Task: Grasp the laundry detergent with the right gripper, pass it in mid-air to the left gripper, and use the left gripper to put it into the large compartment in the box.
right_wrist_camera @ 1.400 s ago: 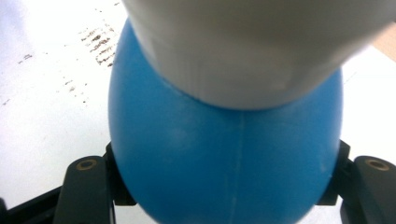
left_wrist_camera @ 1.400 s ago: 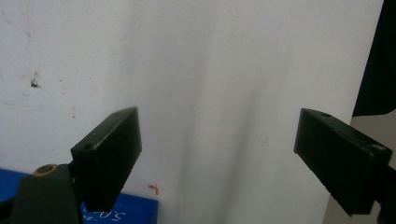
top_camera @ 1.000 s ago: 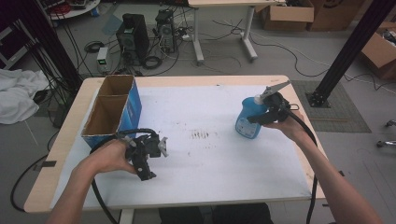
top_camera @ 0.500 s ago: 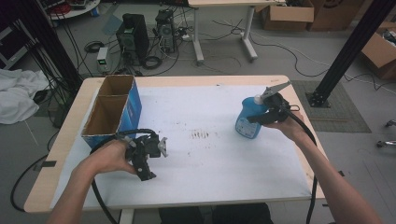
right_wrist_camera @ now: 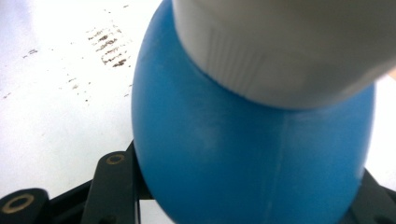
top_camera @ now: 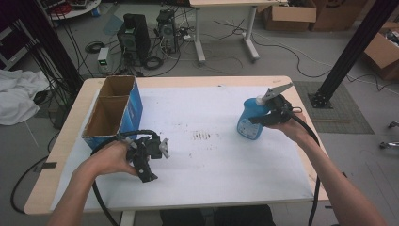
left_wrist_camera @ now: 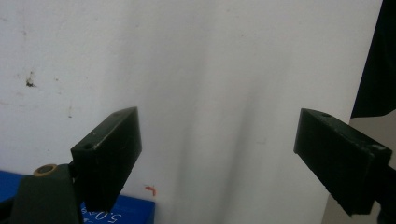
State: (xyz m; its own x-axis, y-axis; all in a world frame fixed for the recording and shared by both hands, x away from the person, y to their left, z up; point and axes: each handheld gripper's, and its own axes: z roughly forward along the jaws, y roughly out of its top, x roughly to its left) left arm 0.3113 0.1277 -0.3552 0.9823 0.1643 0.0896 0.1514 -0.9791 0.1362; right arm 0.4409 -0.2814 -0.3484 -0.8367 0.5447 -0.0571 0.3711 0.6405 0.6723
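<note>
Right gripper [top_camera: 263,114]: I see jaws just closed onto the blue spray bottle [top_camera: 249,118].
Left gripper [top_camera: 149,151]: unchanged, jaws apart, empty, near the cardboard box [top_camera: 113,110].

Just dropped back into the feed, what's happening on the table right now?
A person works at a table covered with a white sheet. The right tool has just closed its jaws on a blue spray bottle that stands near the table's right side; up close, the bottle's body sits between the jaws. The left tool is open with nothing between its jaws, held low over the sheet near an open cardboard box with blue sides. Dark smudges mark the sheet's middle.
</note>
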